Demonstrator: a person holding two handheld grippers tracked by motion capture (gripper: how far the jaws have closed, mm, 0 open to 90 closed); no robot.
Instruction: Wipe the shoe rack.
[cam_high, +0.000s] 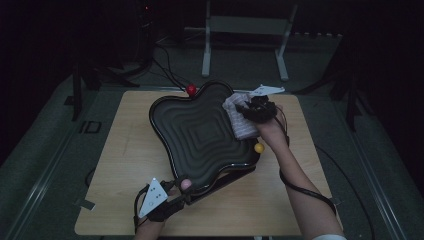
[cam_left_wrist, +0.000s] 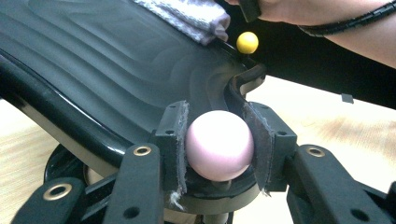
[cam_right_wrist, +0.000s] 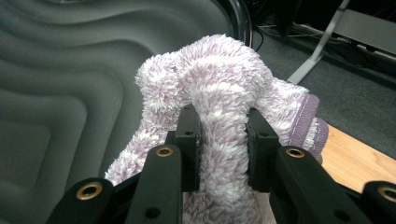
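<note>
A black wavy-ridged tray (cam_high: 200, 135) lies on the wooden table, with coloured knobs at its corners. My left gripper (cam_high: 181, 192) is at the tray's near corner, shut on the pink ball knob (cam_left_wrist: 219, 144) there (cam_high: 185, 184). My right gripper (cam_high: 246, 111) is over the tray's right side, shut on a fluffy white-and-purple cloth (cam_right_wrist: 219, 93) that rests on the ridged surface (cam_high: 240, 120). In the left gripper view the cloth (cam_left_wrist: 187, 16) lies near the yellow knob (cam_left_wrist: 247, 42).
A red knob (cam_high: 191, 90) sits at the tray's far corner and a yellow knob (cam_high: 258, 148) at its right corner. The wooden table (cam_high: 125, 165) stands on grey carpet; a white metal frame (cam_high: 245, 30) stands behind it. Cables trail from both grippers.
</note>
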